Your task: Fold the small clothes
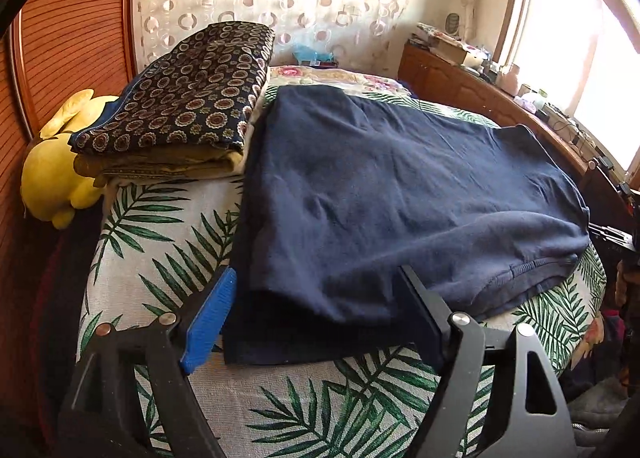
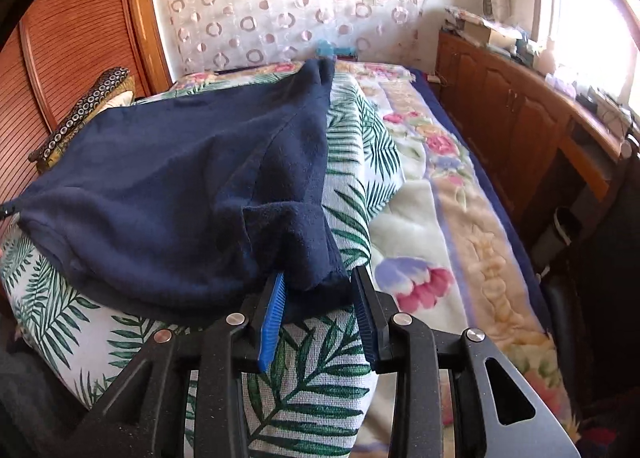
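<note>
So we're working on a navy garment (image 1: 400, 194) that's lying spread over the palm-leaf cover (image 1: 168, 242) on the bed. Our left gripper (image 1: 320, 310) is hanging at the near edge of it with the jaws spread wide; the folded corner is sitting between the fingers, but the pads aren't pressing on it. Our right gripper (image 2: 320, 314) is sitting at the other near corner (image 2: 316, 258), jaws only partly apart, cloth drooping between them, and neither pad seems to be clamping it. Off to the left, a folded stack of patterned fabric (image 1: 188, 98) is resting near a yellow plush toy (image 1: 52, 174). A floral blanket (image 2: 432, 194) is showing beside the leaf cover.
</note>
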Motion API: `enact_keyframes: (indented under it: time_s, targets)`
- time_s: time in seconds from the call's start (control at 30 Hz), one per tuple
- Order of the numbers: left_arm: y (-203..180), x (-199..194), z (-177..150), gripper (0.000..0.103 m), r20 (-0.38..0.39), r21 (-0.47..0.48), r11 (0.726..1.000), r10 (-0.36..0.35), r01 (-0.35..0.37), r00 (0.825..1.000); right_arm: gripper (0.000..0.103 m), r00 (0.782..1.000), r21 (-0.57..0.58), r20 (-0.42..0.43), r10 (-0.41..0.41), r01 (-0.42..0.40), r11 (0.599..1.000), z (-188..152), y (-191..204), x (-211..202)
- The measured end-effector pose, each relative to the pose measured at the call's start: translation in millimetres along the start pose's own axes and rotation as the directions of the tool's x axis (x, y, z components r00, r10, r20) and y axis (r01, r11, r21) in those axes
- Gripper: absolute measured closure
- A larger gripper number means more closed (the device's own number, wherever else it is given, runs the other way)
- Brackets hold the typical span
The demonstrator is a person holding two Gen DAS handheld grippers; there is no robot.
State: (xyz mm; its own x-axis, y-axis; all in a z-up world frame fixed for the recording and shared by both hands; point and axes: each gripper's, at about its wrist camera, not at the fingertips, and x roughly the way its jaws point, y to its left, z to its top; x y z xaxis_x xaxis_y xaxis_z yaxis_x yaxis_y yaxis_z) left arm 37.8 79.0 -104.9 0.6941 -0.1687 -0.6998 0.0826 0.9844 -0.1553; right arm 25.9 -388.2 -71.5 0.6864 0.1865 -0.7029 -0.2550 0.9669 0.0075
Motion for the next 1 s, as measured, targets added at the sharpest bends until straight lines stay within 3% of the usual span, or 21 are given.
enact_keyframes:
  time_s: [0.07, 0.1, 0.37, 0.73, 0.77, 1.0]
  targets:
    - [1, 1, 1, 0.022, 0.000, -0.004, 1.000, 0.006, -0.006, 1.000, 0.094, 1.000, -0.013, -0.003, 0.005, -0.005, 1.000, -2, 0, -1]
    - [2, 1, 1, 0.022, -0.002, -0.002, 1.000, 0.008, -0.008, 1.000, 0.095, 1.000, -0.020, -0.011, 0.019, -0.020, 1.000, -4, 1, -3]
    - [7, 1, 2, 0.022, 0.007, -0.006, 0.999, 0.041, -0.041, 0.999, 0.098, 0.999, -0.026, 0.004, 0.051, -0.050, 0.998, -14, -6, -63]
    - [10, 0, 3, 0.022, 0.015, -0.003, 0.997, 0.072, -0.072, 0.997, 0.098, 0.999, -0.046, -0.028, 0.037, -0.039, 0.998, -27, -1, -79]
    - [9, 0, 2, 0.022, 0.017, -0.003, 0.997, 0.075, -0.075, 0.997, 0.102, 0.999, -0.039, -0.025, 0.033, -0.034, 0.999, -27, -3, -80]
    - [9, 6, 0, 0.022, 0.006, -0.010, 0.997, 0.079, -0.079, 0.997, 0.101, 0.998, -0.036, 0.057, 0.028, -0.026, 0.999, -18, 4, -92]
